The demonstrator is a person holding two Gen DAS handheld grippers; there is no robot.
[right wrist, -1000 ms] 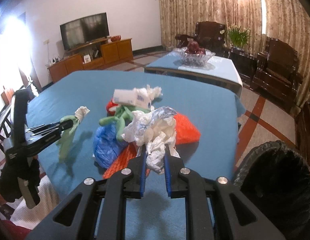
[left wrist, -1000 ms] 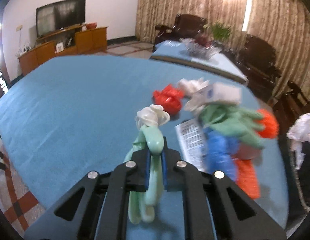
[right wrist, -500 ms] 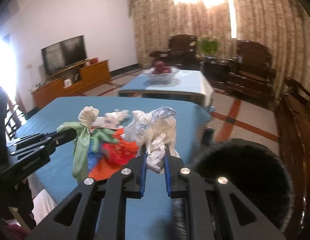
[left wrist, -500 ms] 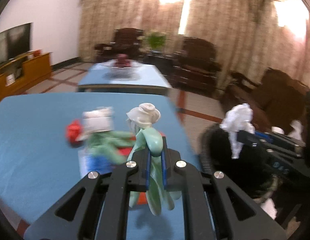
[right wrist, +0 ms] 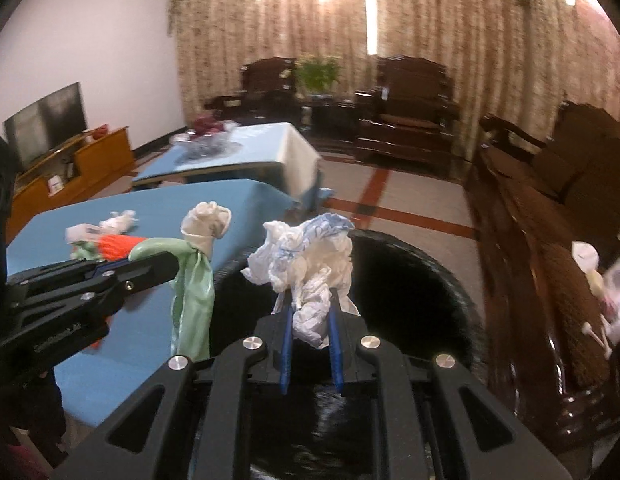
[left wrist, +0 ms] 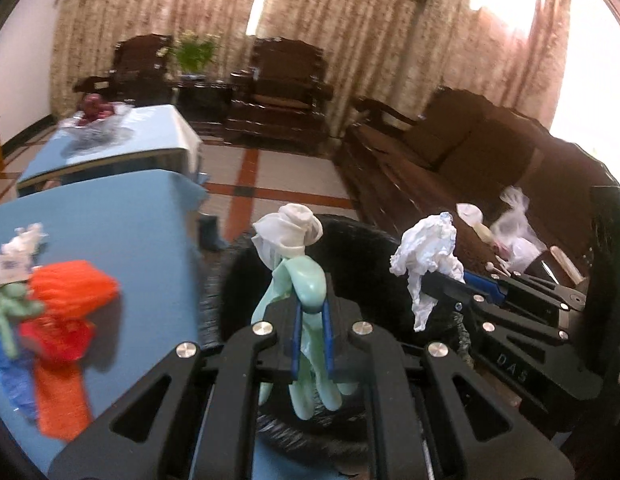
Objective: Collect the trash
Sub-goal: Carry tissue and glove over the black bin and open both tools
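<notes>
Two pieces of trash are held at once, neither yet released. A pale green glove (left wrist: 305, 292), knotted to a white wad at its top, is clamped between the closed jaws of the left gripper (left wrist: 310, 322), its fingers dangling below. A crumpled white tissue (right wrist: 310, 276) is pinched in the closed right gripper (right wrist: 310, 344). Both loads are held over the mouth of the black bin (right wrist: 410, 280), which lies directly below and ahead of the right gripper and just ahead of the left. Dropping is judged to be the step in hand. Left of the left gripper, on the blue worktop (left wrist: 121, 220), a pile remains uncollected: orange netting (left wrist: 69, 288), a red piece, blue plastic, another green glove and white scraps. The task is judged well short of done.
</notes>
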